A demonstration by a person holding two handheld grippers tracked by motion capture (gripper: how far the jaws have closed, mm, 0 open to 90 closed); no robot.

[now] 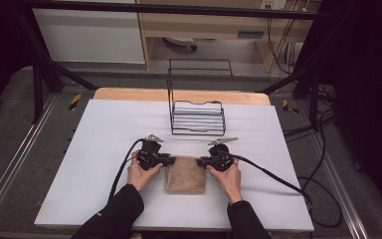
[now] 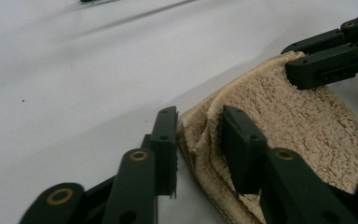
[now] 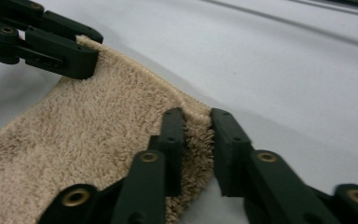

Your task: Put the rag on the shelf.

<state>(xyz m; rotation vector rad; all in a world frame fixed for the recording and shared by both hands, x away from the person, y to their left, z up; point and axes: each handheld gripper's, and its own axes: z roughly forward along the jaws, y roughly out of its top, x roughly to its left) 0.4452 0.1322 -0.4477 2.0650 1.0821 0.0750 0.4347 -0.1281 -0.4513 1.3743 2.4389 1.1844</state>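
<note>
Towel: one folded beige towel [image 1: 185, 174] on the white table [image 1: 104, 149], between my hands.
Left gripper [image 2: 198, 140]: jaws apart, straddling the corner's layered edge, not squeezing.
Right gripper [image 3: 198, 140]: clamped on the opposite corner.
High view adds: one wire rack [image 1: 198, 117] behind the towel.
Count: two grippers.

Black long sleeves [image 1: 115, 211] cover both forearms at the bottom of the high view, bare hands [image 1: 140, 174] above them, each on a black two-jaw gripper [image 1: 171, 160] with brass-coloured pivot rivets [image 2: 139, 155], a grey three-cornered plate [image 1: 153, 138] and a trailing black cable [image 1: 273, 177].
</note>
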